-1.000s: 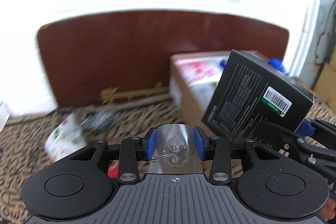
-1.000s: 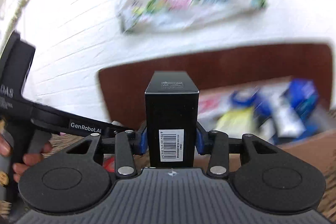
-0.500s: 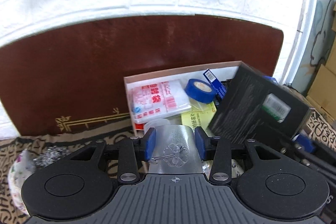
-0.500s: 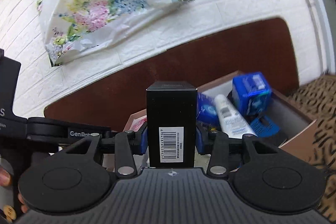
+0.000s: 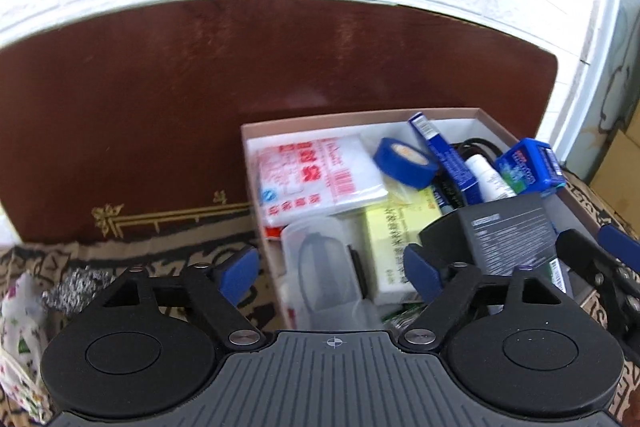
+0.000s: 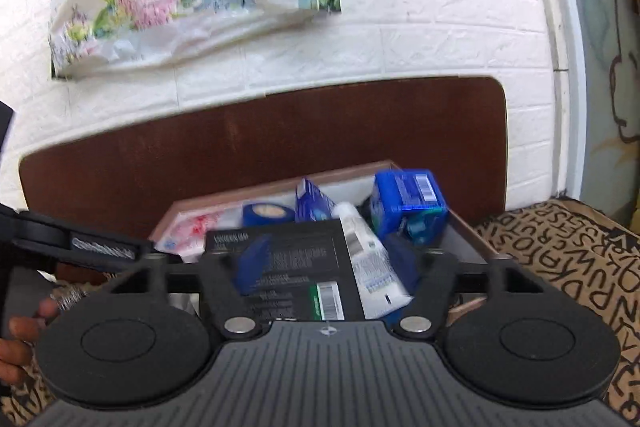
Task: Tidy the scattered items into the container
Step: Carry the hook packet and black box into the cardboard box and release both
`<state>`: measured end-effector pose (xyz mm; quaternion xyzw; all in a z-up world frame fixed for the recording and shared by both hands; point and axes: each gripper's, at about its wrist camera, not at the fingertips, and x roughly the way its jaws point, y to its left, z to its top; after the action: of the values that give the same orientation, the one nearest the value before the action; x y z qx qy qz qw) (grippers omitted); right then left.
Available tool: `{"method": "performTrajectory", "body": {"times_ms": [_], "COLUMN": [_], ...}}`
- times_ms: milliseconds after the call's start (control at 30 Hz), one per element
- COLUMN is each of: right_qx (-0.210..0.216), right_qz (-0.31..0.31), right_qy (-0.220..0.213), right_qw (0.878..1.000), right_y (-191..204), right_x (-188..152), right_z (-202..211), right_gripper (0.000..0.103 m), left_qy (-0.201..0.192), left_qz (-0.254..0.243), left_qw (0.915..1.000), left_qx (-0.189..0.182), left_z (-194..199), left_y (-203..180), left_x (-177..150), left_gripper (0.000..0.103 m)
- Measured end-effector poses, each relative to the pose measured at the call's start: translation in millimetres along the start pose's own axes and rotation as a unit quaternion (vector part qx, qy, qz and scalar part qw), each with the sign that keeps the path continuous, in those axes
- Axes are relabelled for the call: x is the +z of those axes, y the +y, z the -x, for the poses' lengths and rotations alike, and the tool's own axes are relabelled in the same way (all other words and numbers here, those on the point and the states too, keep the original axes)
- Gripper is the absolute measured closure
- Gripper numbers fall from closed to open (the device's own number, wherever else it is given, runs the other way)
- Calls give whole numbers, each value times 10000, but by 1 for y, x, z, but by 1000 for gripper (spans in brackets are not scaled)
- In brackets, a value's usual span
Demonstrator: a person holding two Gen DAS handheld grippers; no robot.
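My left gripper [image 5: 332,269] was spread wide with nothing between its blue pads [image 5: 238,271], poised over the near edge of the cardboard box [image 5: 360,117]. The clear case [image 5: 324,271] lay inside the box just beyond those pads, beside a yellow packet [image 5: 394,239]. My right gripper [image 6: 326,263] was likewise wide open, its pads clear of the black box [image 6: 296,271], which lay flat in the container against a white tube [image 6: 370,263]. Further in sat a blue tape roll [image 5: 404,163], a white bag with red print [image 5: 316,179] and a blue pack [image 6: 408,205]. The box stood on a patterned cloth [image 6: 560,243] against a brown board [image 5: 200,99].
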<state>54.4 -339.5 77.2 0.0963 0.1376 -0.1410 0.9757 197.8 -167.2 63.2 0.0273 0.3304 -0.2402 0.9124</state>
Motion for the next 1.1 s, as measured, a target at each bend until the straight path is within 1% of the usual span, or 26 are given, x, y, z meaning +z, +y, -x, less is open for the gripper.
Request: {"method": "performTrajectory", "body": {"times_ms": [33, 100, 167, 233, 367, 467, 533, 567, 633, 667, 733, 800, 933, 1100], "right_qx": [53, 221, 382, 554, 680, 666, 694, 686, 624, 598, 617, 591, 475, 476], "right_qz": [-37, -173, -107, 0, 174, 261, 263, 272, 342, 394, 520, 576, 719, 788], "right_qy": [154, 431, 447, 438, 409, 400, 409, 385, 285, 236, 128, 33, -31, -2], "right_qw": [9999, 9987, 9982, 9975, 9967, 9966, 9964, 9965, 9971, 9972, 9967, 9966, 9963, 9958], "right_y": [-1, 0, 4, 13, 26, 30, 30, 30, 30, 31, 33, 35, 38, 40], "right_x": [-1, -5, -8, -9, -11, -11, -11, -11, -11, -10, -9, -8, -9, -11], "right_z": [-5, -12, -13, -11, -10, -9, -8, -6, -2, 1, 7, 14, 25, 38], "right_gripper": [50, 51, 51, 51, 49, 44, 35, 33, 21, 20, 11, 4, 1, 1], "left_qy": [6, -1, -51, -95, -68, -39, -14, -20, -46, -54, -54, -64, -89, -118], "left_qz": [23, 13, -1, 6, -9, -37, -63, -55, -25, -14, -13, -40, -75, -68], "left_qw": [10000, 10000, 10000, 10000, 10000, 10000, 9998, 9998, 9997, 9996, 9994, 9990, 9986, 9983], "left_qx": [-8, 4, 43, 23, -62, 51, 163, 200, 241, 265, 339, 443, 512, 567], "left_z": [1, 6, 12, 18, 27, 29, 30, 32, 36, 38, 42, 47, 59, 73], "left_y": [1, 3, 4, 5, 6, 4, 2, 2, 3, 3, 3, 2, 0, -1], "left_x": [-1, -4, -7, -9, -13, -14, -15, -15, -16, -17, -18, -20, -25, -34], "left_gripper": [12, 9, 6, 5, 4, 4, 4, 4, 4, 4, 4, 4, 4, 4]}}
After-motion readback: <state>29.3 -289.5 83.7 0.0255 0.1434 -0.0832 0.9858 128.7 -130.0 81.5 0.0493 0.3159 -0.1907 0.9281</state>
